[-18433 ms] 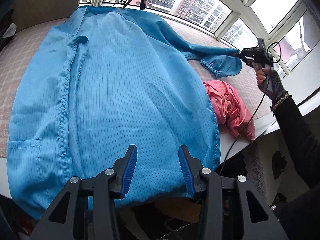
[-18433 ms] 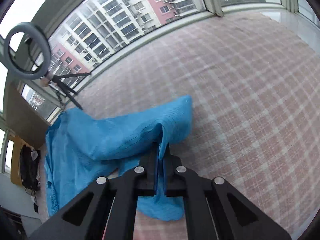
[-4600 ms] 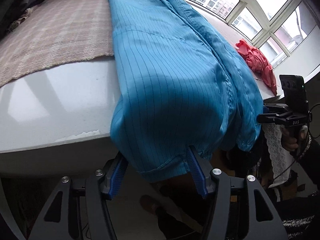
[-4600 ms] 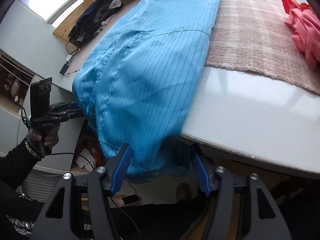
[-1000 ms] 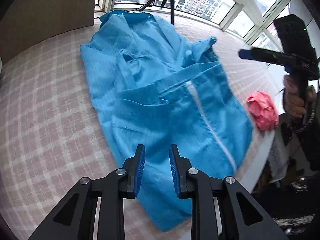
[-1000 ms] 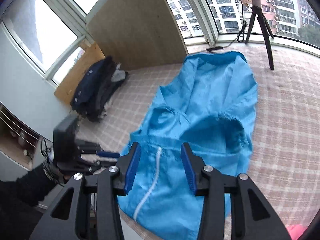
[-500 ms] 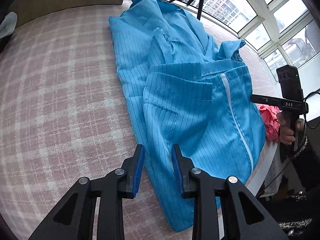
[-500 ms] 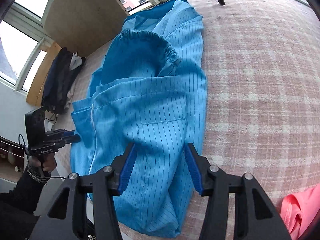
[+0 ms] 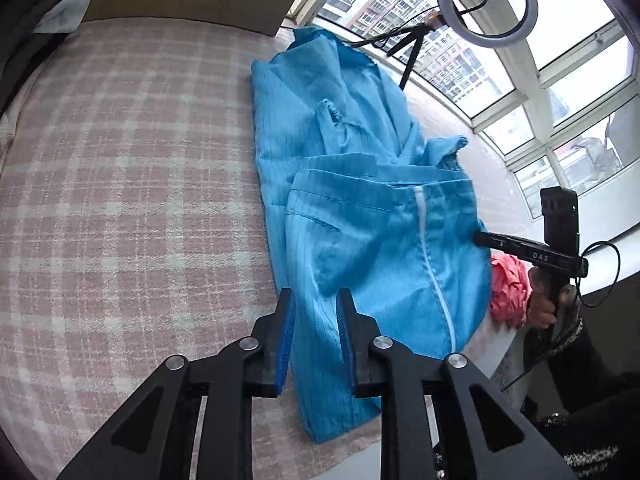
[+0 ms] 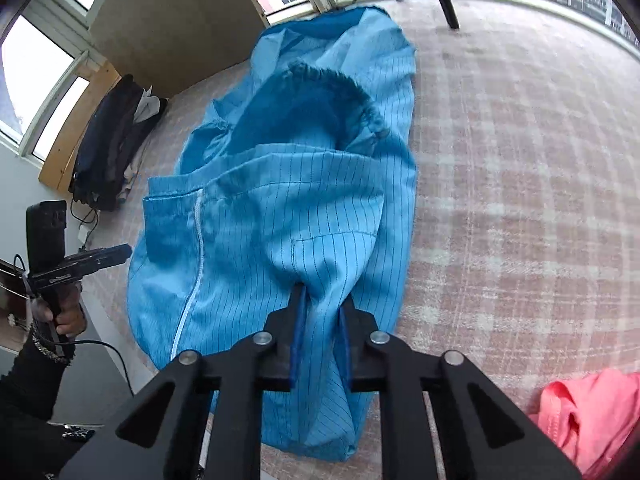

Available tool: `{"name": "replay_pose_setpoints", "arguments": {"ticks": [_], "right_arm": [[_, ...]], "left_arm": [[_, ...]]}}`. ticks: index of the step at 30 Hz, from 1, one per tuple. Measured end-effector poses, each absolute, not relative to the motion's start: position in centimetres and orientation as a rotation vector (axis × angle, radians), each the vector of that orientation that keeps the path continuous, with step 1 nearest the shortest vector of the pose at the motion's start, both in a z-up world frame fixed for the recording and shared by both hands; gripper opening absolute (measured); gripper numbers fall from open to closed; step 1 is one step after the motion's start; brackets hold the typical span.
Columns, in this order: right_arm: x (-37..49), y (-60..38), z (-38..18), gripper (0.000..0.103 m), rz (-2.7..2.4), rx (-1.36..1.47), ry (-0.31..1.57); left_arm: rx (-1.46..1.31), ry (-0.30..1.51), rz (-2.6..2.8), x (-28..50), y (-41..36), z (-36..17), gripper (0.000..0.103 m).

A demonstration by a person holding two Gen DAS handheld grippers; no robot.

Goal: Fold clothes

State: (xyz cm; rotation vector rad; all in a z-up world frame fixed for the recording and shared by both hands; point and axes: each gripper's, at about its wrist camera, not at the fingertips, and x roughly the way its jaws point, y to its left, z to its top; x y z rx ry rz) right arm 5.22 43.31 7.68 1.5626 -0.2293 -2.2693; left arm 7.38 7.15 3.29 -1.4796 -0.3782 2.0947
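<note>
A blue striped coat with a white zipper (image 9: pixel 372 216) lies on the pink plaid cover (image 9: pixel 120 184), its lower half folded up over the upper half. It also shows in the right wrist view (image 10: pixel 280 216). My left gripper (image 9: pixel 314 300) has its jaws narrowly parted around the coat's left fold edge. My right gripper (image 10: pixel 322 296) has its jaws narrowly parted around a bunch of cloth at the coat's right fold edge. Each gripper shows in the other's view, the right one (image 9: pixel 520 244) and the left one (image 10: pixel 96 258).
A pink garment (image 9: pixel 508 284) lies at the cover's right, near the edge, and shows in the right wrist view (image 10: pixel 588 420). Dark clothes (image 10: pixel 116 140) are piled at the far left. A ring light on a tripod (image 9: pixel 484 4) stands by the windows.
Both grippers have come down onto the folded coat's side edges. Their jaws have narrowed around the cloth, the right one from wide open.
</note>
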Motion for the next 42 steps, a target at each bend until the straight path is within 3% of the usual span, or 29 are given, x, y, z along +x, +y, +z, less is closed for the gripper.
{"name": "replay_pose_setpoints", "arguments": {"ticks": [4,9,13,15,19,23,25,26,28,29,34,38,40,41,42], "right_arm": [[6.6,39.7,10.7,0.019,-2.286,1.459,-0.036],[7.4,35.5,10.1,0.023,-2.238,1.478,0.130],[7.9,40.4,10.7,0.028,-2.326,1.559,-0.089],[8.6,43.8,11.3,0.041,-2.428,1.588,-0.190],[11.8,48.1,10.1,0.043,-2.393,1.644,-0.366],[13.5,46.0,7.5,0.054,-2.292,1.603,-0.355],[13.2,44.4,5.7,0.054,-2.263,1.628,-0.332],[13.0,43.8,4.9,0.053,-2.245,1.638,-0.332],[12.7,43.0,4.0,0.029,-2.212,1.670,-0.342],[12.7,42.7,3.7,0.009,-2.198,1.685,-0.350],[13.2,43.5,3.5,0.009,-2.198,1.727,-0.410],[13.0,43.3,5.0,0.026,-2.235,1.739,-0.337],[12.6,43.6,7.1,0.039,-2.283,1.659,-0.332],[12.2,43.8,8.2,0.055,-2.294,1.606,-0.336],[11.6,44.0,8.9,0.064,-2.307,1.563,-0.341]], "left_arm": [[-1.552,-0.281,2.021,10.5,8.3,2.1,0.024],[-1.577,-0.244,1.978,13.1,10.7,0.6,0.024],[-1.564,-0.288,1.983,13.9,10.2,0.5,0.024],[-1.564,-0.291,1.987,13.9,10.0,0.4,0.023],[-1.575,-0.263,1.999,13.7,10.1,-0.1,0.029],[-1.591,-0.264,1.984,13.4,10.7,-0.9,0.030],[-1.596,-0.253,1.988,13.2,11.1,-1.1,0.017],[-1.598,-0.248,1.993,13.2,11.2,-1.0,0.014],[-1.580,-0.290,1.993,13.1,10.9,-0.1,0.005],[-1.565,-0.302,2.001,13.2,10.8,0.5,0.004],[-1.649,-0.173,2.013,13.6,10.8,-0.7,0.011],[-1.611,-0.188,2.095,13.2,9.6,0.8,0.016],[-1.559,-0.147,2.150,12.8,9.3,2.3,0.014],[-1.533,-0.124,2.158,12.5,9.4,3.2,0.014],[-1.497,-0.105,2.167,12.2,9.8,4.1,0.014]]}}
